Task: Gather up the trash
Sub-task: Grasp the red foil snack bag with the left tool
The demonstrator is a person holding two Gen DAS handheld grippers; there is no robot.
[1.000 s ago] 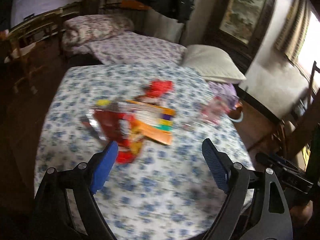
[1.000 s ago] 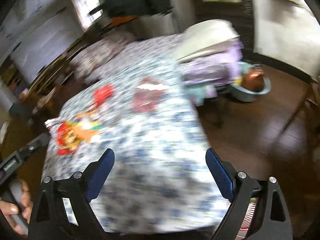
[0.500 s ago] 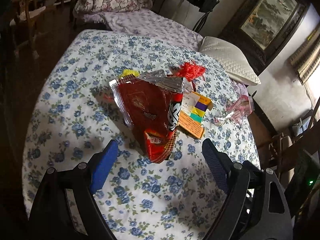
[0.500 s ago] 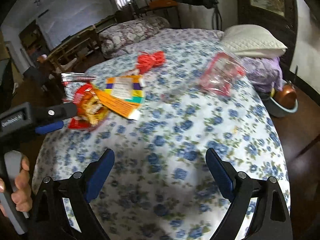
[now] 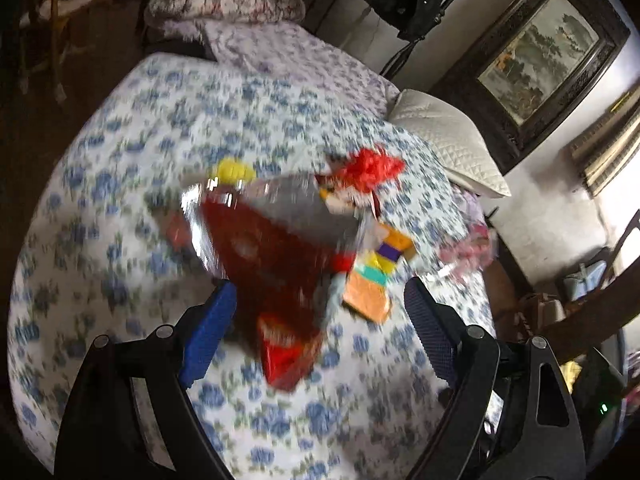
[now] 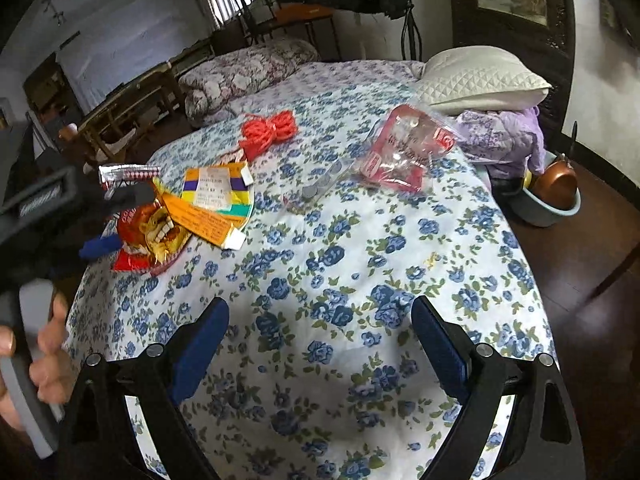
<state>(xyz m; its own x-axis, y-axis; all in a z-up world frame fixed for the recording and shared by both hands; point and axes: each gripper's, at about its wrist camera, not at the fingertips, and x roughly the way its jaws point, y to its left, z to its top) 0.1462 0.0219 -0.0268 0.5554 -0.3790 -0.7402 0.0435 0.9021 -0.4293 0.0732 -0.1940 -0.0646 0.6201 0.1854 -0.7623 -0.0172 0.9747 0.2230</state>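
Note:
Trash lies on a round table with a blue-flowered cloth (image 6: 360, 280). A red snack bag (image 5: 276, 264) lies just ahead of my open left gripper (image 5: 320, 324), blurred; in the right wrist view the bag (image 6: 148, 236) sits at the table's left edge. Beside it are an orange and striped wrapper (image 6: 216, 204), a red cord bundle (image 6: 272, 130) and a clear red plastic bag (image 6: 404, 152). My right gripper (image 6: 320, 344) is open and empty over the near table. The left gripper's fingers (image 6: 100, 246) show at left, close over the snack bag.
A white pillow (image 6: 480, 76) and a purple cloth bundle (image 6: 504, 140) lie at the table's far right. A blue basin with a copper pot (image 6: 556, 196) stands on the floor at right. A wooden chair (image 6: 120, 120) stands far left.
My left gripper has moved closer over the red snack bag, and its view is now blurred. My right gripper has shifted slightly forward over the table.

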